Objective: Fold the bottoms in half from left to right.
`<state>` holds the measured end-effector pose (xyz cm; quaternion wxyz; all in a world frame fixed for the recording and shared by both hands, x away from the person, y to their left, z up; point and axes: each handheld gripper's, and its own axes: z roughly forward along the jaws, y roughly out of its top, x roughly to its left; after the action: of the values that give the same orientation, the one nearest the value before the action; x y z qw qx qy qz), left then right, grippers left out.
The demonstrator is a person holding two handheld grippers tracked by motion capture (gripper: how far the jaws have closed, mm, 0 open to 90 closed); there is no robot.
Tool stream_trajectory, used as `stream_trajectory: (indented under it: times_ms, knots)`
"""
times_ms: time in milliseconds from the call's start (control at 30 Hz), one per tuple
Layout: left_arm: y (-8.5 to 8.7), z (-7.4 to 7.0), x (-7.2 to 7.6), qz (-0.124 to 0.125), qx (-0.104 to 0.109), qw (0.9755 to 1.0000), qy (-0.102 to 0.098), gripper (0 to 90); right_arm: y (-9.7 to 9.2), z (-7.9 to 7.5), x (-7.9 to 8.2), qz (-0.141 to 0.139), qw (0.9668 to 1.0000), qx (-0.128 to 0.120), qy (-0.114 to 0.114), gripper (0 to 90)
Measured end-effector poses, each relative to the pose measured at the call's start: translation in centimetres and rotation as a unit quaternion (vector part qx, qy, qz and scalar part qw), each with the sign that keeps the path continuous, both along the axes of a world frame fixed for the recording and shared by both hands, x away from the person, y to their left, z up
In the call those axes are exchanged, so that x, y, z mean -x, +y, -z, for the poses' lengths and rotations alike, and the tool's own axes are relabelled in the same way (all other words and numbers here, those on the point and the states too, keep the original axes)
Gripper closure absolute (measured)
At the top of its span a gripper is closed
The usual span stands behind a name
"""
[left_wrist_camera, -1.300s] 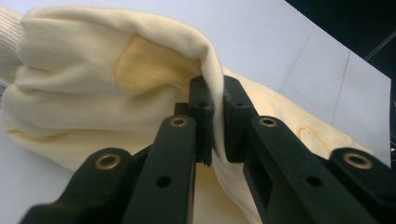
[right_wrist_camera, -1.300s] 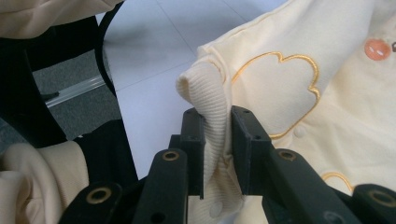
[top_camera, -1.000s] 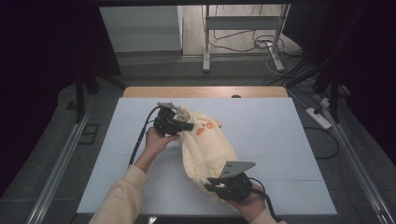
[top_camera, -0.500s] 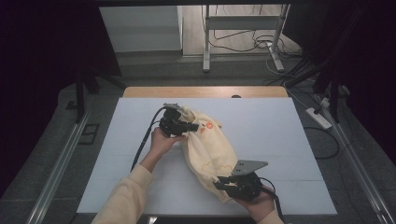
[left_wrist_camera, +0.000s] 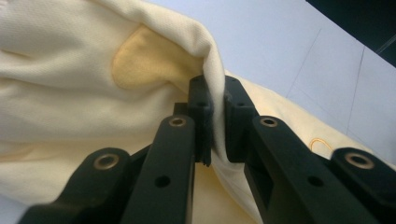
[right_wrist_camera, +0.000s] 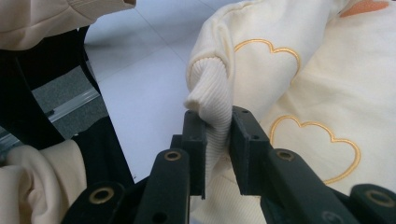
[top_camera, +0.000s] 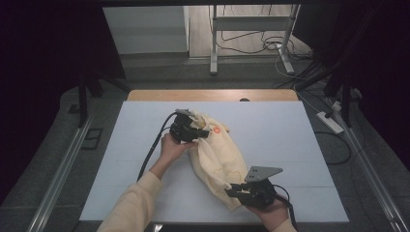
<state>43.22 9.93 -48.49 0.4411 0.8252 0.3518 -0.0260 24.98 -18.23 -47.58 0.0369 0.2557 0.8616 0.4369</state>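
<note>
Garment: we see a cream sweatshirt (top_camera: 217,154) lying bunched on the white table (top_camera: 300,145), running from the table's middle toward the near right edge; it carries an orange patch near its far end and outlined hearts on the front.
Left gripper: our left gripper (top_camera: 202,134) sits at the far end of the sweatshirt, its 2 jaws clenched on a fold of the fabric.
Left gripper view: we see the cream cloth (left_wrist_camera: 93,79) pinched flat between the 2 black pads, with a darker yellow patch just beside the pinch.
Right gripper: our right gripper (top_camera: 231,190) is at the near end of the sweatshirt, close to the table's near edge, grasping the ribbed cuff.
Right gripper view: the ribbed cuff (right_wrist_camera: 212,98) stands up from between the 2 pads, which press on it from both sides; 2 embroidered hearts (right_wrist_camera: 322,149) lie just beside it.
Hands: both hands wear cream sleeves (top_camera: 130,203) and hold the grippers well apart, with the sweatshirt spanning between them.
</note>
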Motion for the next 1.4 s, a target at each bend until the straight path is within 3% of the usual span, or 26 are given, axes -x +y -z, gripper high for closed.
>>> stream_trajectory:
  times_ms: [767,933,1400]
  knots:
    - [-1.3,0.3,-0.8,0.006,0.004,1.0000,-0.001,82.9,-1.4,-0.3,0.2,0.015,0.9999,0.004,0.002,81.8]
    - [-1.2,0.0,-1.0,0.004,0.023,0.9997,0.000,82.7,-2.1,-0.8,0.3,0.026,0.9996,-0.002,-0.004,82.3]
    - [-2.9,1.8,-1.7,0.015,0.003,0.9998,0.012,81.9,-3.5,0.5,-0.4,0.053,0.9981,0.025,0.022,82.3]
